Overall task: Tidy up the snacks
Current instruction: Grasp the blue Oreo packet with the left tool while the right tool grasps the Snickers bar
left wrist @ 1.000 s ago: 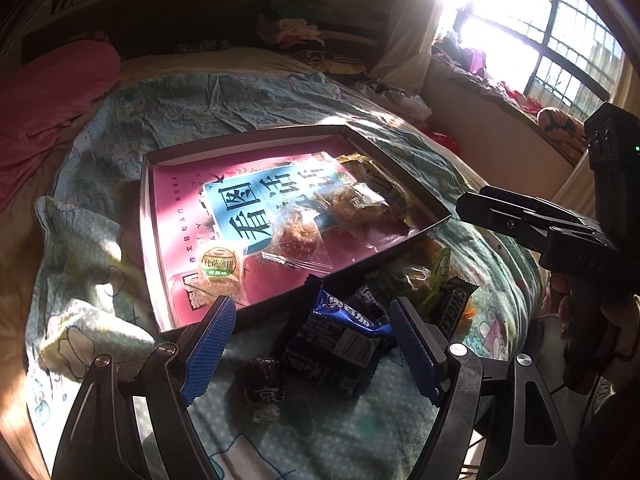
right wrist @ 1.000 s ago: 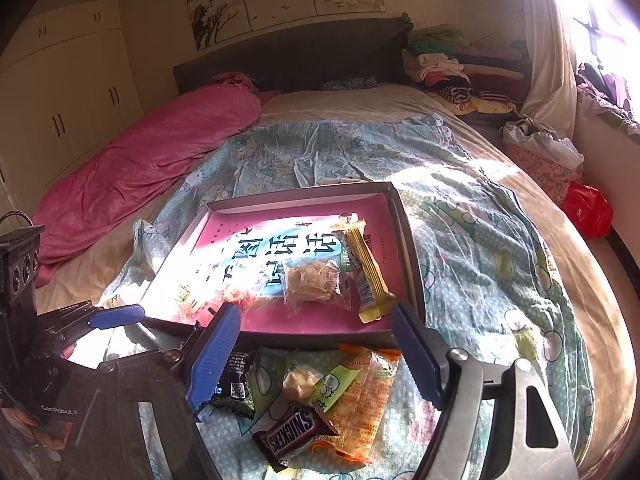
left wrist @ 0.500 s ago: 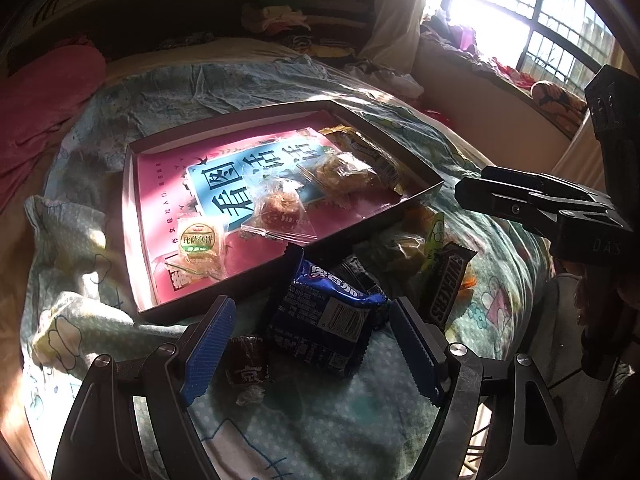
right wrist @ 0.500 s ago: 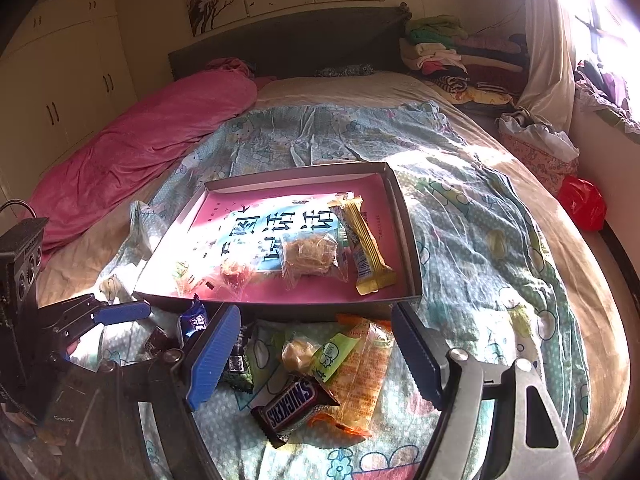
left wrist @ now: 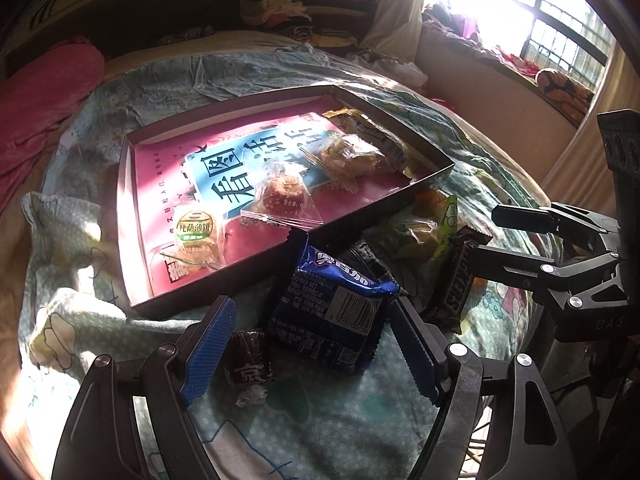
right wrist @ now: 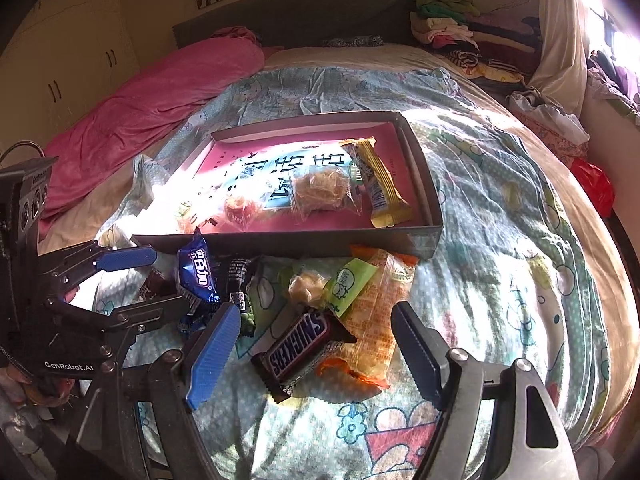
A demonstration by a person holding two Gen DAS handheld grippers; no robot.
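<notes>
A dark tray (left wrist: 224, 284) with a pink printed floor lies on the bed and holds several wrapped snacks. In front of it, a blue cookie pack (left wrist: 328, 312) lies between the open jaws of my left gripper (left wrist: 312, 344), the pads not pressing on it. A small dark candy (left wrist: 248, 356) sits by the left pad. In the right wrist view, a Snickers bar (right wrist: 300, 348) lies between the open jaws of my right gripper (right wrist: 316, 356). An orange pack (right wrist: 372, 312) and a green pack (right wrist: 348, 280) lie under and beside it. The left gripper (right wrist: 140, 286) shows at the left, around the blue pack (right wrist: 198, 272).
The tray (right wrist: 280, 240) stands on a pale patterned quilt (right wrist: 500, 240). A pink blanket (right wrist: 160, 92) lies along the bed's left side. Folded clothes (right wrist: 452, 28) are piled at the headboard. A red bag (right wrist: 596, 184) lies off the bed's right edge. The right gripper (left wrist: 484, 234) hangs beside the Snickers (left wrist: 456, 280).
The right gripper has come down toward the Snickers bar, which now looks larger between its jaws. The left gripper has rolled slightly over the blue pack. Both stay open.
</notes>
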